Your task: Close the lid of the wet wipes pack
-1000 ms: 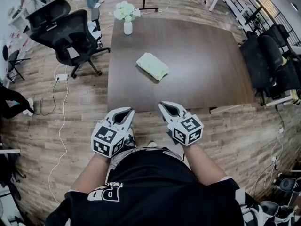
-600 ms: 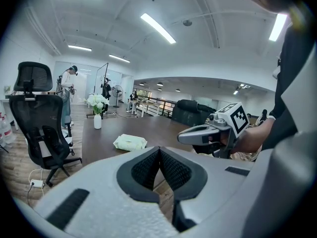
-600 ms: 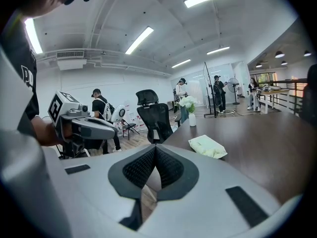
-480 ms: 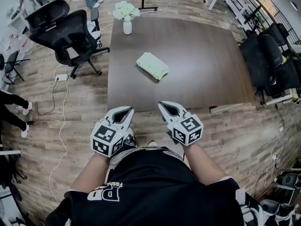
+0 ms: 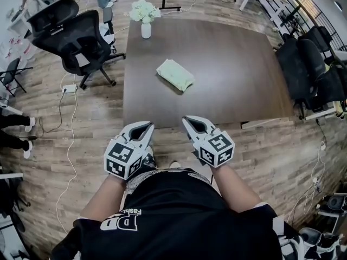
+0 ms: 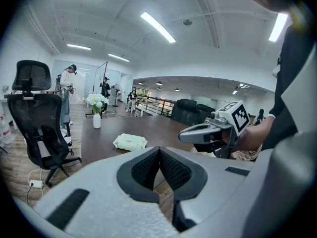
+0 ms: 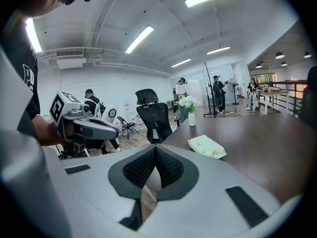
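The pale green wet wipes pack (image 5: pixel 175 75) lies on the dark brown table (image 5: pixel 227 85), left of its middle; its lid is too small to make out. It also shows in the left gripper view as the pack (image 6: pixel 130 142) and in the right gripper view as the pack (image 7: pixel 207 146). My left gripper (image 5: pixel 148 127) and right gripper (image 5: pixel 187 120) hang side by side close to my body, short of the table's near edge and well apart from the pack. Both are shut with nothing between their jaws, as the left gripper (image 6: pixel 159 150) and right gripper (image 7: pixel 155 148) show in their own views.
A white vase of flowers (image 5: pixel 145 16) stands at the table's far left corner. Black office chairs (image 5: pixel 81 37) stand left of the table and more dark chairs (image 5: pixel 314 69) to its right. Cables lie on the wooden floor (image 5: pixel 70 123); a person's feet (image 5: pixel 21 124) show at the left edge.
Both grippers and the pack have kept still. The person's legs at the left edge have walked further out of the picture.
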The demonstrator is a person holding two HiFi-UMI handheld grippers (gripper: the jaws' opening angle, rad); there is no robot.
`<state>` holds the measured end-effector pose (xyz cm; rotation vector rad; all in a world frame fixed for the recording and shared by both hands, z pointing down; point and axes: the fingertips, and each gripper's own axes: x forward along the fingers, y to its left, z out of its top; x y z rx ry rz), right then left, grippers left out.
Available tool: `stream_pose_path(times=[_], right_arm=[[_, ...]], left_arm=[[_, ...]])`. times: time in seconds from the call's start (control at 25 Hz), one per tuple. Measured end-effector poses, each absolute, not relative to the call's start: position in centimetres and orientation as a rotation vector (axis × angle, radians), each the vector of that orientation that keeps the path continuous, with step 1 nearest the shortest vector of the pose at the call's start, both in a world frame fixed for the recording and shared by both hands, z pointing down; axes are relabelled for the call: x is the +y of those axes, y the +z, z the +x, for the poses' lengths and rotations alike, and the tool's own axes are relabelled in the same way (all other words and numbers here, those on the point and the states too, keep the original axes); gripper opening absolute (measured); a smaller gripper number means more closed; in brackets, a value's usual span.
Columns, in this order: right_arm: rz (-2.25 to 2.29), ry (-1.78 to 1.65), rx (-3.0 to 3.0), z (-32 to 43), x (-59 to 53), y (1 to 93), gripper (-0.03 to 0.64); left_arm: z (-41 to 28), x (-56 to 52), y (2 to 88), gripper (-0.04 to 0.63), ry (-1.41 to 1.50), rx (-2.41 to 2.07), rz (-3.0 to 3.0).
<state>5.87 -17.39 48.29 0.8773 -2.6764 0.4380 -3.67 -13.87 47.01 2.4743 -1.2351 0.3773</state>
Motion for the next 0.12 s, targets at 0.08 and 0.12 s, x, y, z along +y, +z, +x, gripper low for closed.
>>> stream_pose_path(times=[0.08, 0.12], right_arm=[[0.876, 0.436, -2.676, 5.81, -17.45, 48.19, 0.005], [0.876, 0.435, -2.675, 5.79, -17.48, 48.14, 0.005]], left_arm=[[-3.75, -13.97, 46.99, 0.017, 0.379, -1.234, 2.472], [-3.79, -14.02, 46.97, 0.017, 0.38, -1.233, 2.471]])
